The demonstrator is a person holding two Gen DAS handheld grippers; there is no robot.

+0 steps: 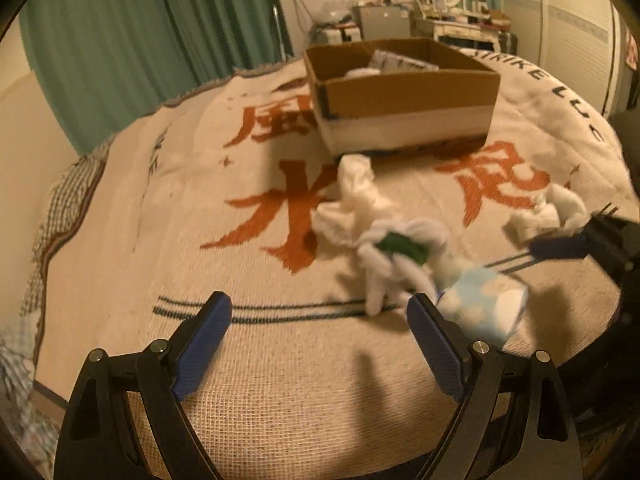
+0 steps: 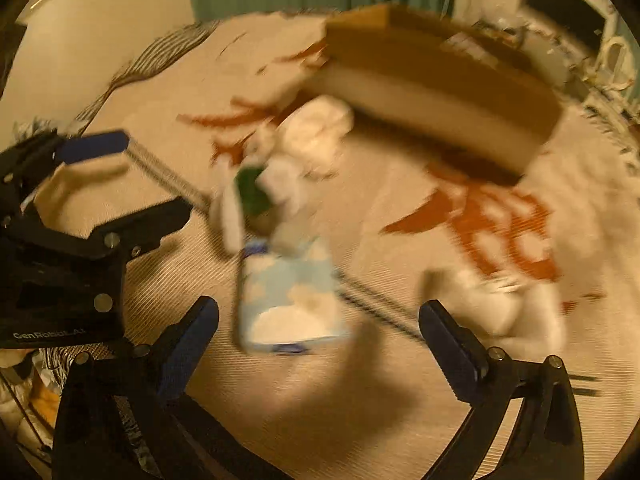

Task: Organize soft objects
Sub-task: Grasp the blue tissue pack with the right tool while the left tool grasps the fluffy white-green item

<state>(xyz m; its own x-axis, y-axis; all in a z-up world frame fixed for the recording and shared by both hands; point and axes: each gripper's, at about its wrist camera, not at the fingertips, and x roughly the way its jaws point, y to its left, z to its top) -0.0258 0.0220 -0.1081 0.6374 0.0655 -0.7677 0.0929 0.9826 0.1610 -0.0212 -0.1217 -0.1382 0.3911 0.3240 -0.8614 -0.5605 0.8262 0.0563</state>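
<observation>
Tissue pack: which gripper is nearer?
Left, narrowly. The tissue pack lies just beyond the left gripper, beside its right fingertip; the right gripper is open, facing it from slightly back.

Both wrist views look low and close across the blanket (image 1: 280,380), sharing the cardboard box (image 1: 404,96) and tissue pack (image 2: 288,300).

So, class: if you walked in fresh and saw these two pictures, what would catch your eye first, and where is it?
Probably the bold orange characters on the cream blanket covering the bed. Next, the open cardboard box sitting at the far end of it. In front lies a loose cluster: a white cloth, a white-and-green soft toy and a pale blue tissue pack, with both open grippers nearby.
</observation>
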